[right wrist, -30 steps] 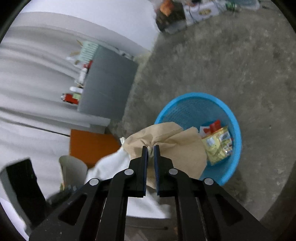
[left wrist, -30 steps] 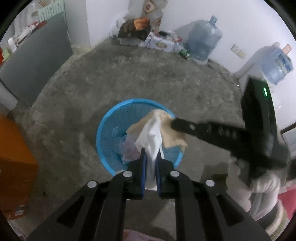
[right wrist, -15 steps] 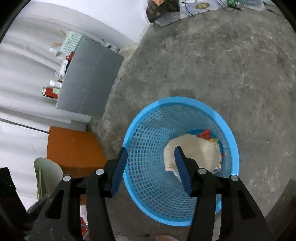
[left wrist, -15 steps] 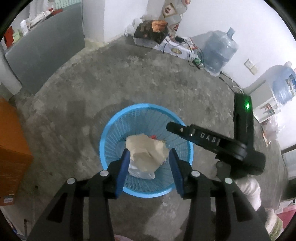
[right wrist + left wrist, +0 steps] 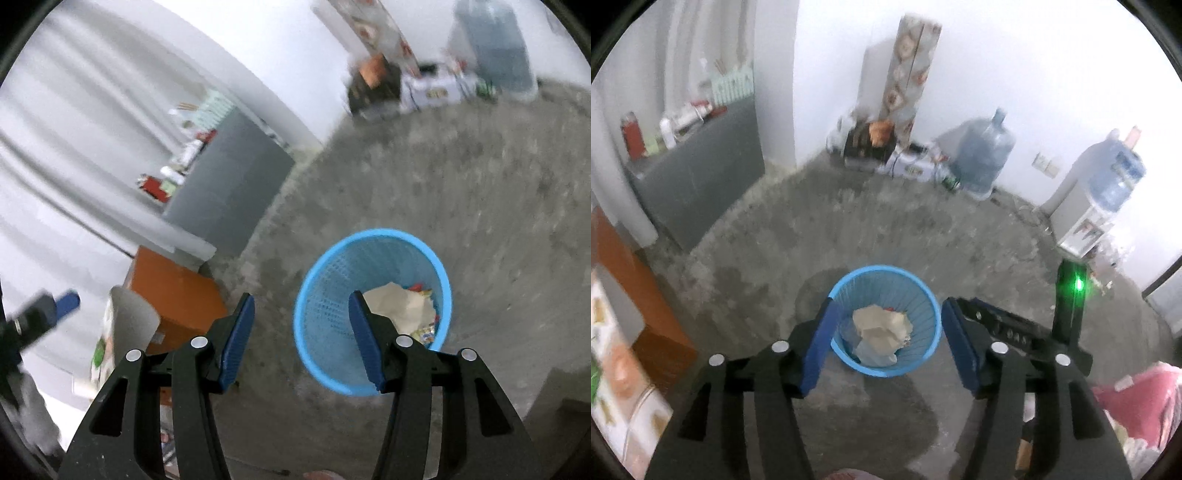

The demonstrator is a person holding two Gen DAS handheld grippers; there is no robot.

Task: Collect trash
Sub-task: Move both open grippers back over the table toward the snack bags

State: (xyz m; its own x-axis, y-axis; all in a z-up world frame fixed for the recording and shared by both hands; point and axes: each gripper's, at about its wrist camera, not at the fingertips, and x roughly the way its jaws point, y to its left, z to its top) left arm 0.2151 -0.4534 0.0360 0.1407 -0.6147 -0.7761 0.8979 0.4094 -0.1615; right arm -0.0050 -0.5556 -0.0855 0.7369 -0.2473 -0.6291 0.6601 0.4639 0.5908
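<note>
A blue mesh trash basket (image 5: 932,314) stands on the concrete floor, also in the right wrist view (image 5: 321,332). Inside lies crumpled brown and white paper (image 5: 881,326) (image 5: 399,306) with a few colourful wrappers (image 5: 424,330) beside it. My left gripper (image 5: 886,345) is open and empty, high above the basket. My right gripper (image 5: 301,334) is open and empty, above the basket's left rim. The right gripper's body (image 5: 1015,328) shows to the right in the left wrist view, and the left gripper's tip (image 5: 44,314) shows at the far left in the right wrist view.
An orange cabinet (image 5: 177,295) and a grey cabinet (image 5: 229,181) with bottles on top stand left of the basket. Water jugs (image 5: 982,158), a dispenser (image 5: 1086,218) and boxes (image 5: 886,155) line the far wall. A pink bag (image 5: 1141,402) lies at the right.
Both grippers let go of the paper, which dropped into the basket. Both then opened wider and rose away from the basket.
</note>
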